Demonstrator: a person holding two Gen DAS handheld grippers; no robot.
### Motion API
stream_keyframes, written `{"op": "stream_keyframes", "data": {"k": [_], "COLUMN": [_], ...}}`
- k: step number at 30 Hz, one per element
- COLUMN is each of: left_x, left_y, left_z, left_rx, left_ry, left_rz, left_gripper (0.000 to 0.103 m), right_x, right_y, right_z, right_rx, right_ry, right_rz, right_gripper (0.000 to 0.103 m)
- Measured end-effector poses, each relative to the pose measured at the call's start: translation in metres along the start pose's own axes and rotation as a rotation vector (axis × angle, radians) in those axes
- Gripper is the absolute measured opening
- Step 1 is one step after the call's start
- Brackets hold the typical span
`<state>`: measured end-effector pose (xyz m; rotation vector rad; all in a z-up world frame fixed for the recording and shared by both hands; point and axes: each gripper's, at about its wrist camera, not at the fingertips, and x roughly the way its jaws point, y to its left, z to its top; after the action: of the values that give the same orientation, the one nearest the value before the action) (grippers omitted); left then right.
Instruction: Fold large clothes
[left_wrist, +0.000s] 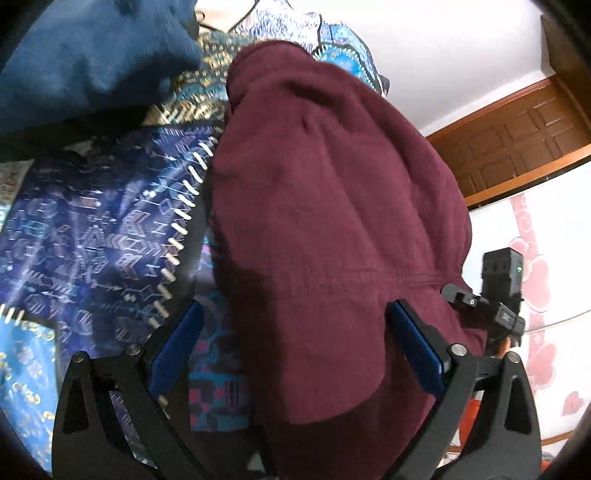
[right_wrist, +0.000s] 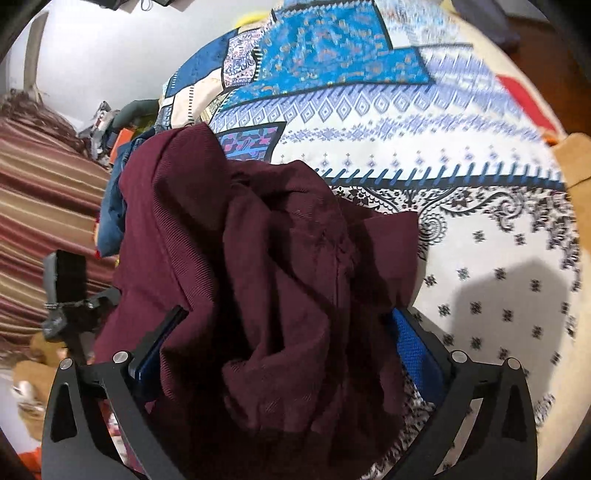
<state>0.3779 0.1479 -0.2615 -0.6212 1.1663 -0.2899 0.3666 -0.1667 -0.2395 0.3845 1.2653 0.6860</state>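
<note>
Maroon garment (left_wrist: 332, 206) bunched between both grippers, above the patterned bedspread (right_wrist: 461, 140).
Your left gripper (left_wrist: 295, 332) and right gripper (right_wrist: 291, 332) both stand wide; cloth fills each gap, grip unclear.

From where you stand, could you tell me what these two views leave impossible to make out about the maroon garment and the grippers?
- Left wrist view: the maroon garment fills the frame; its lower edge is cut off, so its type is unclear.
- Right wrist view: bunched folds hide the right gripper pads' contact.
- Left gripper: jaws look spread; grip unclear.
</note>
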Motion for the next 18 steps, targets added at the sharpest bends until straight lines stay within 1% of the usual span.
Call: {"op": "stream_keyframes", "data": {"k": [6, 7, 8, 9, 10, 11, 12, 13, 15, 16, 17, 18], "left_x": [0.012, 0.013, 0.013, 0.014, 0.016, 0.015, 0.012, 0.011, 0.003, -0.001, -0.005, -0.009], "left_y": [-0.011, -0.012, -0.013, -0.013, -0.013, -0.013, -0.013, -0.010, -0.011, -0.012, -0.017, -0.023], "left_z": [0.006, 0.006, 0.006, 0.006, 0.004, 0.003, 0.002, 0.000, -0.001, -0.002, -0.002, -0.003], "left_rx": [0.026, 0.030, 0.027, 0.012, 0.005, 0.006, 0.005, 0.001, -0.011, -0.015, -0.011, 0.006], "left_ry": [0.017, 0.017, 0.019, 0.020, 0.016, 0.011, 0.004, -0.002, -0.017, -0.022, -0.026, -0.031], "left_rz": [-0.016, -0.022, -0.047, -0.064, -0.067, -0.071, -0.076, -0.086, -0.114, -0.126, -0.134, -0.129], "left_gripper": [0.100, 0.098, 0.089, 0.088, 0.086, 0.082, 0.076, 0.073, 0.060, 0.057, 0.053, 0.050], "right_x": [-0.001, -0.002, -0.003, -0.003, -0.004, -0.007, -0.008, -0.010, -0.015, -0.018, -0.024, -0.027], "right_y": [0.001, 0.000, 0.001, 0.001, 0.000, 0.002, 0.004, 0.006, 0.009, 0.013, 0.018, 0.022], "right_z": [0.000, 0.000, -0.003, -0.002, -0.001, -0.003, -0.003, -0.004, -0.004, -0.004, -0.003, -0.002], "right_rx": [-0.001, -0.002, 0.003, 0.006, 0.007, 0.006, 0.000, -0.003, -0.003, -0.004, -0.008, -0.014], "right_ry": [0.019, 0.016, 0.010, 0.008, 0.005, -0.002, -0.008, -0.012, -0.028, -0.042, -0.056, -0.065], "right_rz": [0.019, 0.020, 0.024, 0.030, 0.035, 0.034, 0.033, 0.035, 0.037, 0.044, 0.058, 0.069], "right_gripper": [0.103, 0.103, 0.101, 0.097, 0.095, 0.091, 0.083, 0.080, 0.062, 0.058, 0.048, 0.040]}}
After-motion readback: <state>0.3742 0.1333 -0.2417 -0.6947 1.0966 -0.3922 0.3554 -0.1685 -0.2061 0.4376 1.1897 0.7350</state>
